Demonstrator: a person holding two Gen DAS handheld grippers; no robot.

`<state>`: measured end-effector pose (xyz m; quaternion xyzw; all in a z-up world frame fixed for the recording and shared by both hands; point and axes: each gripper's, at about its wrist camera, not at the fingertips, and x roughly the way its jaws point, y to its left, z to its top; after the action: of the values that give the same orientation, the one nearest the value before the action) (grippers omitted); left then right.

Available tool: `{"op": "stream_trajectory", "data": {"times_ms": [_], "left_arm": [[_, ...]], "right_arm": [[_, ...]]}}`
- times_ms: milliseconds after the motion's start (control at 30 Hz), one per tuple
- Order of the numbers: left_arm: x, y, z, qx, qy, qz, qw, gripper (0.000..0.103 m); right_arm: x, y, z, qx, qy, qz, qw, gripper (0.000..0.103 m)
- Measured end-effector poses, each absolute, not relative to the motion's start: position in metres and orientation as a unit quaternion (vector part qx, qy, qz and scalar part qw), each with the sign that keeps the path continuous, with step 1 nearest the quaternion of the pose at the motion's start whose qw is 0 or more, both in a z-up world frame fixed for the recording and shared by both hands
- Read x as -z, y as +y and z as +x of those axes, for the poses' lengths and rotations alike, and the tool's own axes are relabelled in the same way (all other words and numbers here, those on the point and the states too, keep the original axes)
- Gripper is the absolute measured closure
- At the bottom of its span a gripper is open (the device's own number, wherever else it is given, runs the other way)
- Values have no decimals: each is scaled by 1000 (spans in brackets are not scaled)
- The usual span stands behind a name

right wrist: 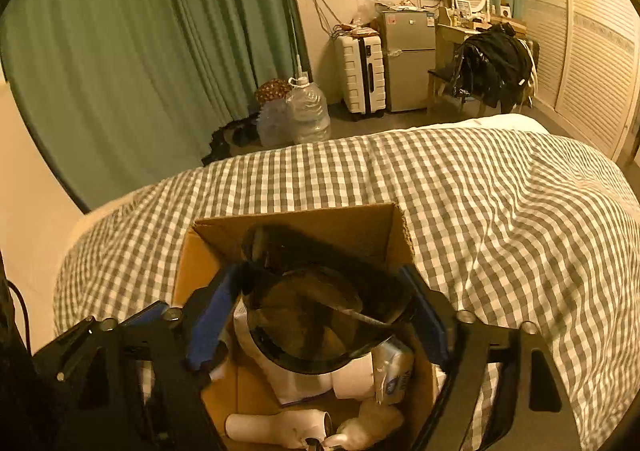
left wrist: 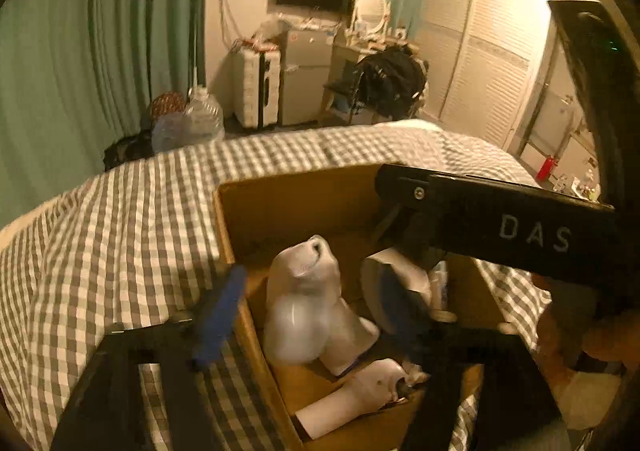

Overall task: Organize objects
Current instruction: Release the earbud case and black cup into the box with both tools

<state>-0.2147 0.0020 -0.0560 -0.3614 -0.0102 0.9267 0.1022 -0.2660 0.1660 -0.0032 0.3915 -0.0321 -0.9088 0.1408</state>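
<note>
An open cardboard box (left wrist: 280, 203) stands on the checked bedspread and holds several pale items, among them a white bottle (left wrist: 308, 303). My left gripper (left wrist: 312, 311) hovers open over the box, blue pads wide apart, nothing between them. My right gripper (right wrist: 320, 315) is shut on dark sunglasses (right wrist: 316, 311) and holds them over the same box (right wrist: 320, 219). In the left wrist view the right gripper's black body marked DAS (left wrist: 500, 227) reaches into the box from the right. A white tube (right wrist: 276, 427) lies at the box bottom.
The grey-and-white checked bed (right wrist: 480, 211) surrounds the box. Beyond it are green curtains (right wrist: 140, 43), a water jug (right wrist: 308, 111), a white suitcase (right wrist: 362, 71), a small fridge (right wrist: 408, 59) and a chair with dark clothes (right wrist: 496, 63).
</note>
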Motion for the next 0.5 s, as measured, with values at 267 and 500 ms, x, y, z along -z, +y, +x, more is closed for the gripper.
{"op": "stream_trajectory", "data": {"times_ms": [267, 500], "left_arm": [[45, 4, -179, -933, 10, -348, 87, 8], [37, -10, -138, -937, 2, -348, 34, 8]], "right_arm": [[-22, 191, -238, 925, -36, 354, 132, 13], [-46, 206, -177, 935, -6, 325, 140, 13]]}}
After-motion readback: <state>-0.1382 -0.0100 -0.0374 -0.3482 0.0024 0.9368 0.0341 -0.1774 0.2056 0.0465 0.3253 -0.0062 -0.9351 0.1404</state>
